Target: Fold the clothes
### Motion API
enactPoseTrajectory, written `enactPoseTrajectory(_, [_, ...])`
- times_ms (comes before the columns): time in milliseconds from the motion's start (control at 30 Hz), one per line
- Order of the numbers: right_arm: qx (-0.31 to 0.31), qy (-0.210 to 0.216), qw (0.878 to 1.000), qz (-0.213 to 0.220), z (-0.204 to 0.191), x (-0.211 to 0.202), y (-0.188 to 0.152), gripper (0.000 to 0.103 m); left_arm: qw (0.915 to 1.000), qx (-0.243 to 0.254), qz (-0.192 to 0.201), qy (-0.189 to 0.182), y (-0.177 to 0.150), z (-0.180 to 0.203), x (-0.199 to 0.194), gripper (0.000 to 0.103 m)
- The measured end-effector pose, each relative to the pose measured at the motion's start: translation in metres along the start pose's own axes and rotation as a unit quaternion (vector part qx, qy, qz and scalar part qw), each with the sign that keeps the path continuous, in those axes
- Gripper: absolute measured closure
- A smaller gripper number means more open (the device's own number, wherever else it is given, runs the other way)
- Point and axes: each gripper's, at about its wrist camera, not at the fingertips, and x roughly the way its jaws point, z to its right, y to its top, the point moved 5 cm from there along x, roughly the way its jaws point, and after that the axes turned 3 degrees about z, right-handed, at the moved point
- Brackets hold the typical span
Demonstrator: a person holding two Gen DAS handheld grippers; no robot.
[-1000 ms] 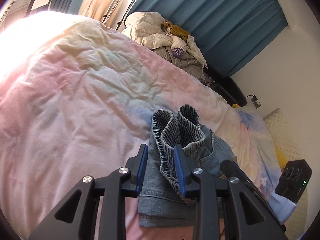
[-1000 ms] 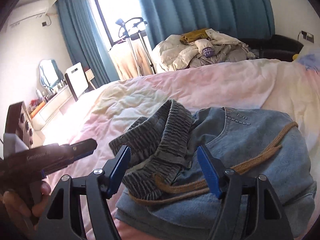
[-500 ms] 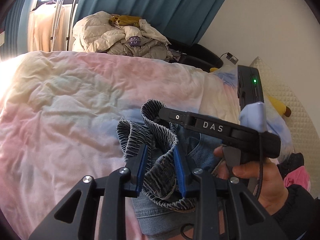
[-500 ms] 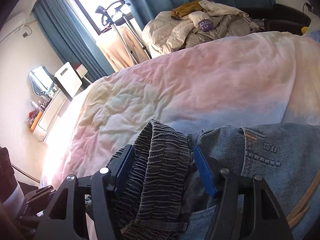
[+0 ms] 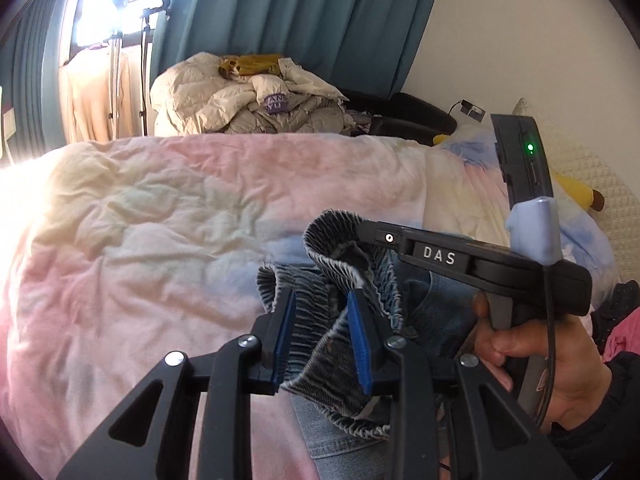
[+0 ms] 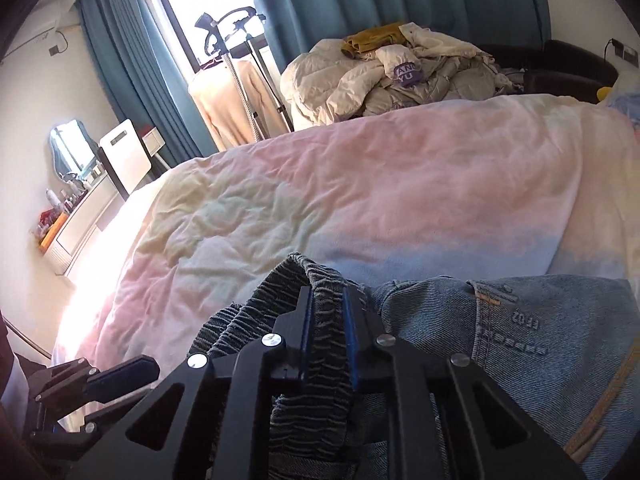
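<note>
Folded light-blue jeans (image 6: 532, 344) lie on the pastel duvet (image 6: 360, 184), their grey elastic waistband (image 6: 316, 280) bunched up at the near edge. My right gripper (image 6: 326, 316) is shut on that waistband, which fills the gap between its blue pads. My left gripper (image 5: 320, 324) is shut on another fold of the same waistband (image 5: 316, 300). The right gripper's body, marked DAS (image 5: 440, 258), crosses the left wrist view with the hand holding it (image 5: 560, 368). The left gripper (image 6: 92, 384) shows low at the left of the right wrist view.
A heap of cream quilted bedding (image 5: 248, 100) with a mustard garment lies beyond the bed. Teal curtains (image 5: 304, 20), a garment steamer stand (image 6: 236, 72) and a dresser with a mirror (image 6: 76, 196) stand at the far side. A pillow and yellow plush (image 5: 580, 196) lie right.
The right gripper's jaws closed from wide open onto the waistband. The left gripper swung round to face across the bed, staying clamped on the waistband, which lifted and bunched.
</note>
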Motion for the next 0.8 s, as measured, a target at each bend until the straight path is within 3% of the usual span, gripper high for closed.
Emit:
enactPoseTrajectory(200, [0.003, 0.042, 0.998, 0.047, -0.007, -0.031, 0.009, 0.095, 0.9998, -0.003, 0.017, 0.012, 0.003, -0.006, -0.003, 0.075])
enactPoseTrajectory(367, [-0.024, 0.043, 0.996, 0.08, -0.016, -0.049, 0.018, 0.097, 0.9947, -0.091, 0.004, -0.047, -0.002, -0.023, -0.003, 0.075])
enactPoseTrajectory(467, [-0.022, 0.041, 0.995, 0.086, -0.014, -0.049, 0.022, 0.098, 0.9947, -0.083, -0.001, -0.061, -0.008, -0.013, -0.001, 0.075])
enactPoseTrajectory(633, [-0.028, 0.028, 0.996, 0.074, -0.01, -0.039, 0.018, 0.098, 0.9961, -0.068, -0.017, -0.054, -0.018, -0.001, 0.008, 0.074])
enactPoseTrajectory(800, [0.005, 0.016, 0.999, 0.035, 0.009, -0.014, 0.001, 0.095, 0.9939, -0.095, -0.022, -0.051, -0.021, -0.009, 0.012, 0.073])
